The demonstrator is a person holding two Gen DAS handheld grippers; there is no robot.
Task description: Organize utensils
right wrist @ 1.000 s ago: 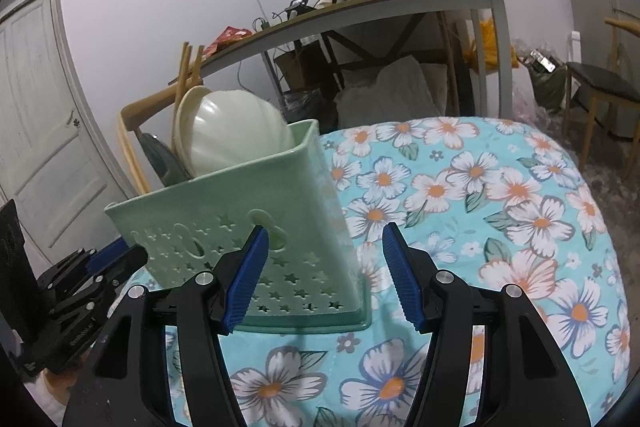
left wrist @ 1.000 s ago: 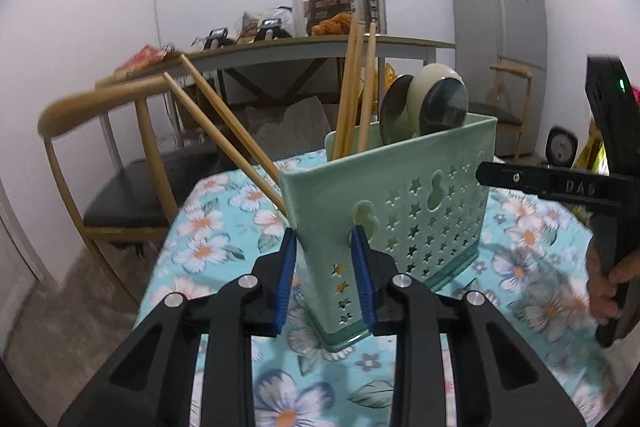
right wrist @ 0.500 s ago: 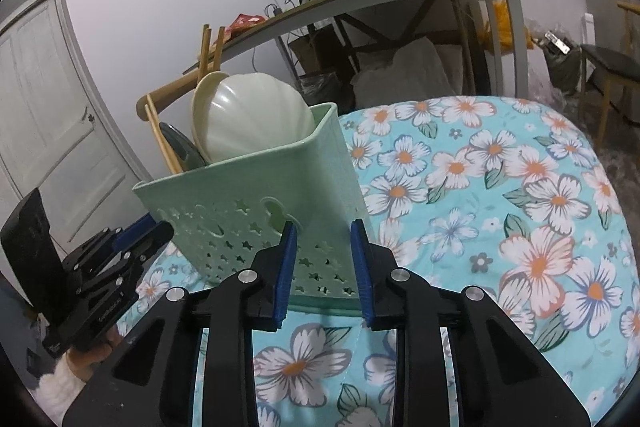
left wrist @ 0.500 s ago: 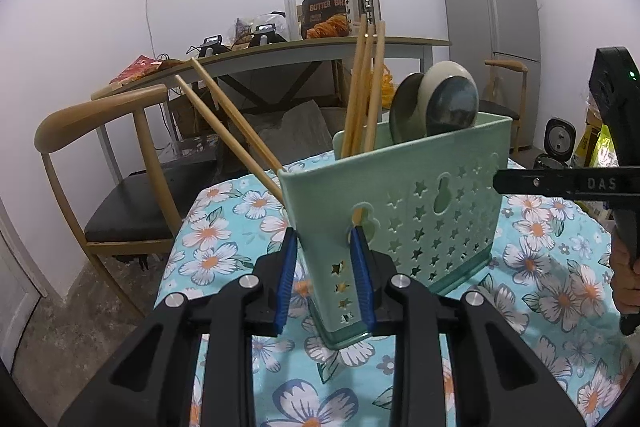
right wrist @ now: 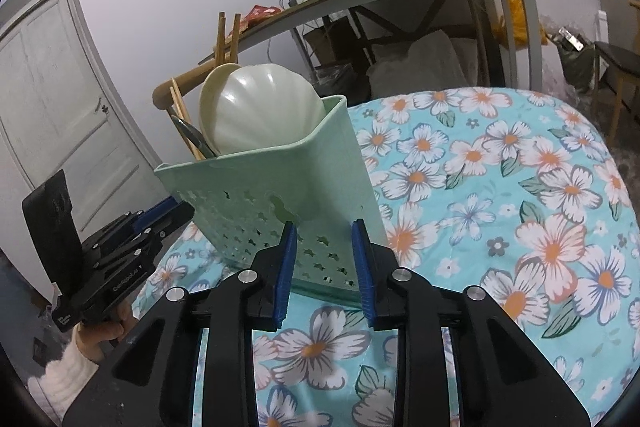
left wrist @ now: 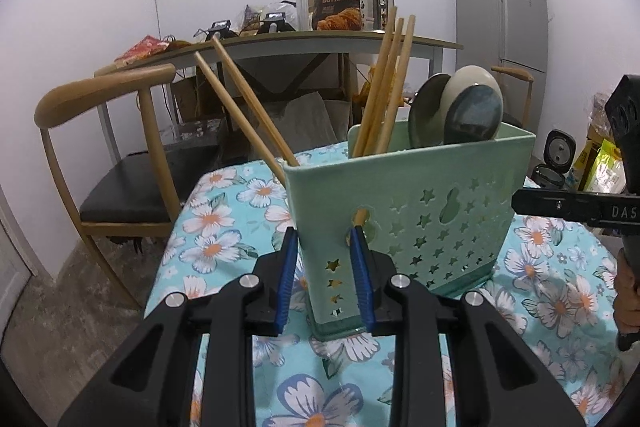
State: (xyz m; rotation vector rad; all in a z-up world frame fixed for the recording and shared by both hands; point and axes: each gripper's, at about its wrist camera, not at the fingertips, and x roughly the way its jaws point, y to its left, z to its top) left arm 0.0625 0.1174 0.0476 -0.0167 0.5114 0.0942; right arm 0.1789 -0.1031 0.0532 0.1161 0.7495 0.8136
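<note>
A pale green utensil basket with star cut-outs stands on the floral tablecloth; it also shows in the right wrist view. It holds wooden chopsticks and several spoons, seen from the other side as pale spoon bowls. My left gripper is shut on the basket's near corner. My right gripper is shut on the basket's opposite corner. Each gripper shows in the other's view, the right and the left.
The floral tablecloth covers the table. A wooden chair stands beyond the table's far edge. A long side table with clutter is behind, a grey fridge at right, a white door at left.
The right gripper's jaws have closed from wide open onto the basket's corner. Both cameras have risen a little, with the basket held between the two grippers.
</note>
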